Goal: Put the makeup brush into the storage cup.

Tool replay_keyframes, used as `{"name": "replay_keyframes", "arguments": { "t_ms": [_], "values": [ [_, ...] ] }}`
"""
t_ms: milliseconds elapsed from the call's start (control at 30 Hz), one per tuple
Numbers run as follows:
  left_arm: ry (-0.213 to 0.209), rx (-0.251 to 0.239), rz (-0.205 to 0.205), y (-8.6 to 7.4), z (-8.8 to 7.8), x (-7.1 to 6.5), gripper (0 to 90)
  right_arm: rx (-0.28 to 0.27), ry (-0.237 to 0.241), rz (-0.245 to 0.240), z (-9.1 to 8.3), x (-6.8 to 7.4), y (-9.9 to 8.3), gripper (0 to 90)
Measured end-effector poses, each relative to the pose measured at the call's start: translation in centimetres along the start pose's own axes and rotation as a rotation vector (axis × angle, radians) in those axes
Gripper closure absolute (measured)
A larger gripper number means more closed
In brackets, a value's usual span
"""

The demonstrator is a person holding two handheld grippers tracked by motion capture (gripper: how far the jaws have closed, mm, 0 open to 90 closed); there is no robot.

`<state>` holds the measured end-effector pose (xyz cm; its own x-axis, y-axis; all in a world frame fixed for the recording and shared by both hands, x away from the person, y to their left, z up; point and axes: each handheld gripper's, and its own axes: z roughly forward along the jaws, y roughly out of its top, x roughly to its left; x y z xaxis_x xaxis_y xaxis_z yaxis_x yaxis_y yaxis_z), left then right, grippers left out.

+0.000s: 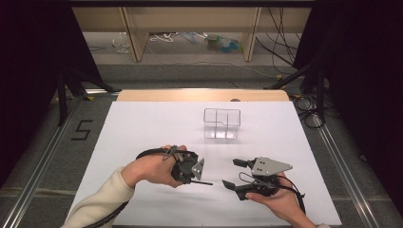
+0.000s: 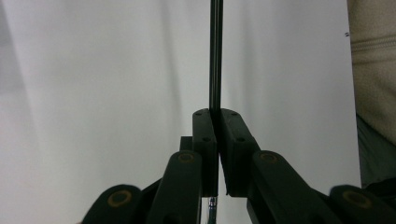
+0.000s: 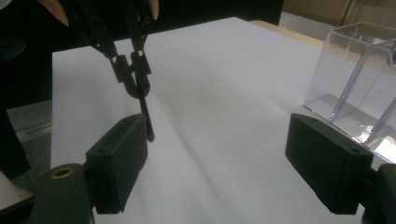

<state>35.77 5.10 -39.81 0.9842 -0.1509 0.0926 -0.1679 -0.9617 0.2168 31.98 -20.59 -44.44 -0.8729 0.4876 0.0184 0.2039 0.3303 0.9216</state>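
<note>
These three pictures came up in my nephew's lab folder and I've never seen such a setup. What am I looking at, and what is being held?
A person sits at a table covered by a white sheet and holds a hand-operated tool with tongs in each hand. The high view looks down from above; the other two come from small cameras riding on each tool, looking along its black jaws.

The left tongs are shut on a thin black rod, which sticks out toward the other tool. The right tongs stand open and hold nothing; their camera sees the rod just ahead.

Farther back on the sheet stands a clear plastic box with dividers; nothing can be seen inside it.
</note>
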Motion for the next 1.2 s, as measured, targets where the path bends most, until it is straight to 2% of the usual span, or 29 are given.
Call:
{"name": "replay_keyframes", "arguments": {
  "t_ms": [33,67,100,167,233,300,533,567,600,633,667,700,733,800,833,867,900,933,967,1067,1133,1200],
  "values": [
    [0.0,-0.001,0.002,0.1,0.0,0.0,85.1,-0.008,-0.002,0.001,0.1,0.1,0.0,22.0],
    [-0.009,-0.028,-0.027,0.1,0.2,-0.2,85.0,-0.003,0.003,-0.001,0.2,0.1,0.0,22.0],
    [-0.009,-0.028,-0.026,0.2,0.1,-0.2,85.0,-0.006,0.003,-0.004,0.2,0.2,0.0,22.1],
    [-0.001,-0.013,0.002,0.5,0.0,0.0,85.0,0.003,0.012,-0.006,0.3,0.3,0.1,22.1],
    [0.002,-0.015,0.006,0.7,-0.1,0.0,85.0,-0.013,0.009,-0.009,0.6,0.4,0.0,22.3],
    [-0.003,-0.03,-0.008,0.8,0.0,-0.1,85.0,0.0,0.023,-0.013,0.6,0.5,0.1,22.7],
    [-0.001,-0.04,0.007,1.6,-0.2,-0.2,85.0,0.006,0.039,-0.022,1.2,0.8,0.1,23.7],
    [0.004,-0.022,0.033,1.7,-0.3,-0.1,85.0,0.006,0.039,-0.022,1.2,0.8,0.1,23.7],
    [0.002,-0.04,0.014,1.8,-0.2,-0.2,85.0,0.001,0.041,-0.024,1.4,1.0,0.1,24.0],
    [0.006,-0.027,0.03,1.9,-0.3,-0.1,85.0,0.017,0.051,-0.025,1.4,1.0,0.1,24.1],
    [0.001,-0.041,0.016,1.9,-0.3,-0.2,85.1,0.019,0.052,-0.027,1.5,1.0,0.1,24.1],
    [0.002,-0.03,0.033,2.0,-0.4,-0.1,85.0,0.035,0.044,-0.03,1.5,1.1,0.2,24.3],
    [0.001,-0.043,0.022,2.1,-0.4,-0.2,85.0,0.019,0.059,-0.03,1.7,1.1,0.1,24.4],
    [0.007,-0.049,0.021,2.2,-0.4,-0.3,85.0,0.015,0.056,-0.036,2.0,1.2,0.1,24.9],
    [0.011,-0.031,0.044,2.3,-0.5,-0.2,85.0,0.019,0.063,-0.031,2.1,1.3,0.1,25.2],
    [0.011,-0.031,0.044,2.3,-0.5,-0.2,85.0,0.019,0.063,-0.031,2.1,1.3,0.1,25.2],
    [0.007,-0.048,0.025,2.3,-0.4,-0.3,85.0,0.025,0.069,-0.038,2.2,1.4,0.1,26.6],
    [0.013,-0.035,0.044,2.4,-0.6,-0.2,85.0,0.029,0.073,-0.041,2.3,1.5,0.1,26.8],
    [0.009,-0.049,0.031,2.5,-0.5,-0.3,85.0,0.027,0.073,-0.042,2.4,1.5,0.1,27.1],
    [0.007,-0.049,0.034,2.7,-0.5,-0.4,85.1,0.044,0.058,-0.053,2.4,1.6,0.2,27.7],
    [0.011,-0.049,0.04,2.8,-0.6,-0.4,85.1,0.028,0.078,-0.043,2.6,1.6,0.1,28.7],
    [0.011,-0.05,0.045,3.0,-0.6,-0.4,85.0,0.021,0.071,-0.047,2.6,1.7,0.1,28.9]
  ]
}}
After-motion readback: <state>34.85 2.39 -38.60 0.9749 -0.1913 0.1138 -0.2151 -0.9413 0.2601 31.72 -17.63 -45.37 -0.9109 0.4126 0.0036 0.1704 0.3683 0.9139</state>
